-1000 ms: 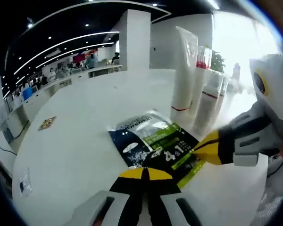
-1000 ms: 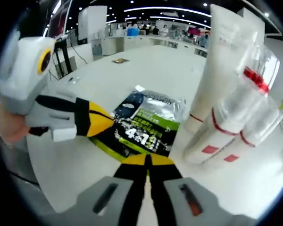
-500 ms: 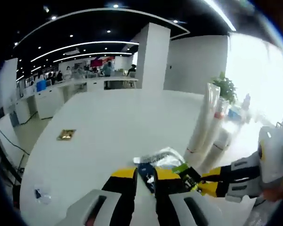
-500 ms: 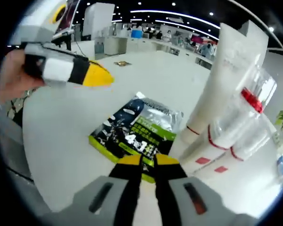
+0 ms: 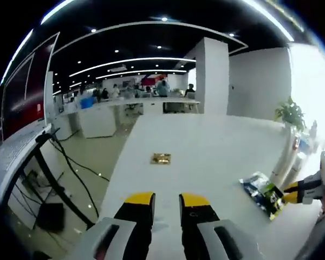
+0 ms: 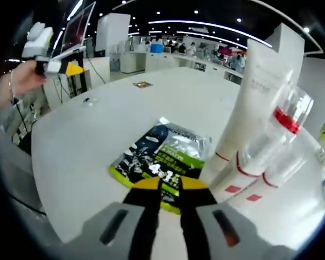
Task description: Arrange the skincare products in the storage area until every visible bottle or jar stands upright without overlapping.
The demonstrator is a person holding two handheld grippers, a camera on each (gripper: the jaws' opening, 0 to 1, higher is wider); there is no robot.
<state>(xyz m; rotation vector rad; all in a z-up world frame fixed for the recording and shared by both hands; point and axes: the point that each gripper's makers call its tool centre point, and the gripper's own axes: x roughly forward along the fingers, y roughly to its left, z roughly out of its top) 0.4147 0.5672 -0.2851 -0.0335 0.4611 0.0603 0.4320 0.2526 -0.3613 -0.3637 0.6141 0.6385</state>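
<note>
A black, green and silver sachet [image 6: 163, 153] lies flat on the white table [image 6: 81, 146]. To its right a tall white tube [image 6: 255, 103] stands upright, with clear bottles with red bands [image 6: 273, 142] close against it. My right gripper [image 6: 169, 185] hovers at the sachet's near edge, jaws slightly apart and holding nothing. My left gripper [image 6: 59, 67], held by a hand, is far off beyond the table's left edge. In the left gripper view my left gripper [image 5: 167, 200] is open and empty over the table's end. The sachet [image 5: 261, 190] and my right gripper [image 5: 306, 187] sit far right.
A small gold item [image 6: 142, 84] [image 5: 161, 158] lies farther out on the table. A small dark bit [image 6: 89, 99] rests near the left edge. Cables and a stand [image 5: 57, 173] sit on the floor left of the table. Desks and people fill the background.
My left gripper has drawn back and away from the sachet to the table's far end, and its jaws have parted. My right gripper's jaws went from shut to slightly apart.
</note>
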